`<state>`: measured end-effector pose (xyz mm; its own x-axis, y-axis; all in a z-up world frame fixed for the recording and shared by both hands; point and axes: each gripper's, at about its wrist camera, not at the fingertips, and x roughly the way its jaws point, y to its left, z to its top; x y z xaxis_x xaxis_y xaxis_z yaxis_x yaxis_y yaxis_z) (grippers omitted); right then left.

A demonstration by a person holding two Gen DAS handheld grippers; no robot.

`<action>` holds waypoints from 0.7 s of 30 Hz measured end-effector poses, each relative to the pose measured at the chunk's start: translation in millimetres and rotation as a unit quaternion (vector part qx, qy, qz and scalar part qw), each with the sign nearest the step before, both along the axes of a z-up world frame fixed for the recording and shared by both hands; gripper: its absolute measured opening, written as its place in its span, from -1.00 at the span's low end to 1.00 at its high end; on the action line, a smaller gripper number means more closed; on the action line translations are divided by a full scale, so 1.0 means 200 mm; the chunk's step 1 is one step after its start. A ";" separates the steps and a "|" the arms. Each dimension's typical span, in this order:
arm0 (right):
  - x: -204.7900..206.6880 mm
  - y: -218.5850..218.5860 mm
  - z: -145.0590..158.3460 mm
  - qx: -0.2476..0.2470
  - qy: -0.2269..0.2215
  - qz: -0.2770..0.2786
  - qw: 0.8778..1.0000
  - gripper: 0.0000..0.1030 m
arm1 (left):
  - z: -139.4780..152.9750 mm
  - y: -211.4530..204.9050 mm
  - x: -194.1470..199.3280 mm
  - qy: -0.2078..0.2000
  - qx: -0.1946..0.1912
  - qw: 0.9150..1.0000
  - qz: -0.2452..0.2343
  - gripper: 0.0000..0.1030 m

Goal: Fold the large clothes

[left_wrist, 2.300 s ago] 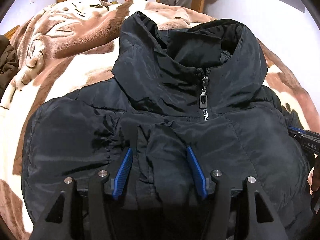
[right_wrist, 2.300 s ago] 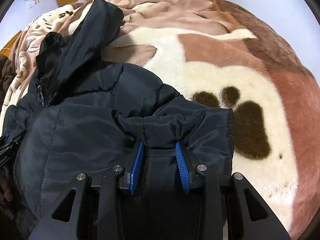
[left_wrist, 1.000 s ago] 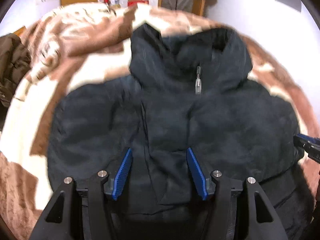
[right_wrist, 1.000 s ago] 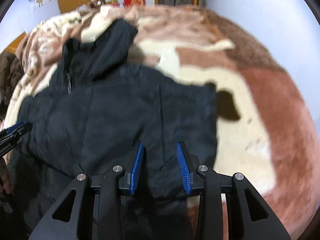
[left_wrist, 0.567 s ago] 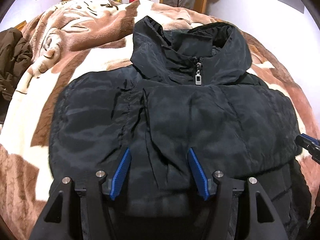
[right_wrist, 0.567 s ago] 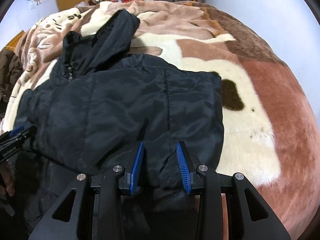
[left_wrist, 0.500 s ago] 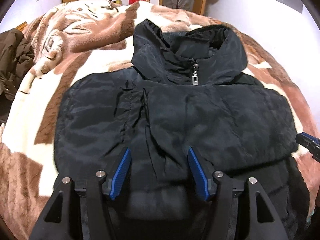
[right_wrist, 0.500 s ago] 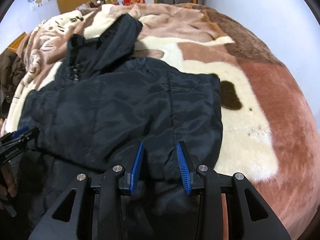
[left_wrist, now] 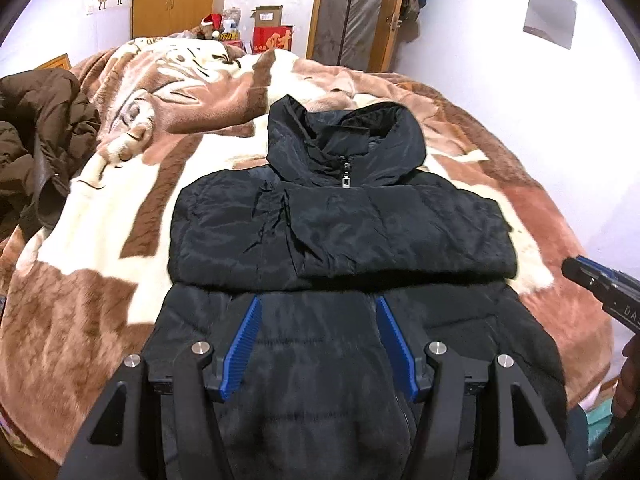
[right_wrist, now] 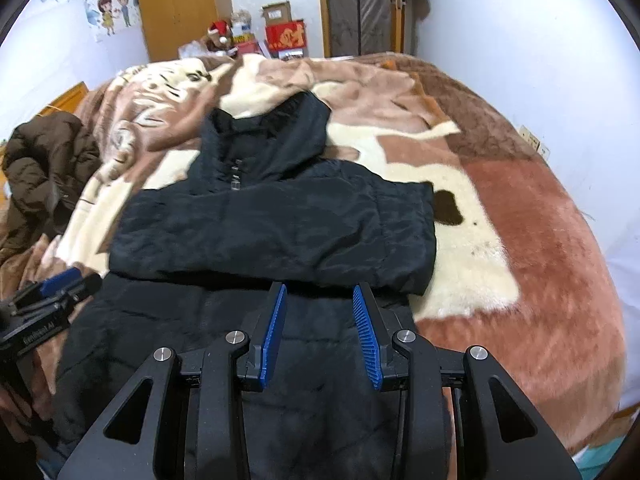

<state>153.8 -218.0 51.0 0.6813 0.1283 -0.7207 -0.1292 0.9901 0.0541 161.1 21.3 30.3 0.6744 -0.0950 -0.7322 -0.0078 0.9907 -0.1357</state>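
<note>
A black hooded puffer jacket lies zipped and face up on the bed, both sleeves folded across its chest. It also shows in the right wrist view. My left gripper is open and empty, held above the jacket's lower body near its left side. My right gripper is open and empty above the lower body near the right side. Each gripper shows at the edge of the other's view, the right and the left. The jacket's hem is hidden below the grippers.
A brown and cream plush blanket covers the bed. A brown coat is heaped at the bed's left edge. Boxes, a wardrobe and a door stand past the far end. A white wall runs along the right.
Both grippers have let go of the sleeves and drawn back and up from the jacket. The sleeves now lie flat across the chest.
</note>
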 end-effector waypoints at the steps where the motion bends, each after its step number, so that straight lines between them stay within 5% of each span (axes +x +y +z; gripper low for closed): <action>1: -0.03 0.02 0.01 0.000 -0.004 0.003 1.000 -0.31 | 0.01 0.00 -0.04 -0.002 -0.001 1.000 -0.001 0.22; 11: -0.24 0.18 0.04 -0.009 -0.020 0.051 0.998 -0.31 | 0.05 0.01 -0.30 -0.006 -0.011 1.000 -0.001 0.22; 21: -0.14 0.21 -0.02 -0.017 -0.008 0.058 0.998 -0.14 | 0.03 0.06 -0.16 0.003 -0.015 1.000 0.004 0.23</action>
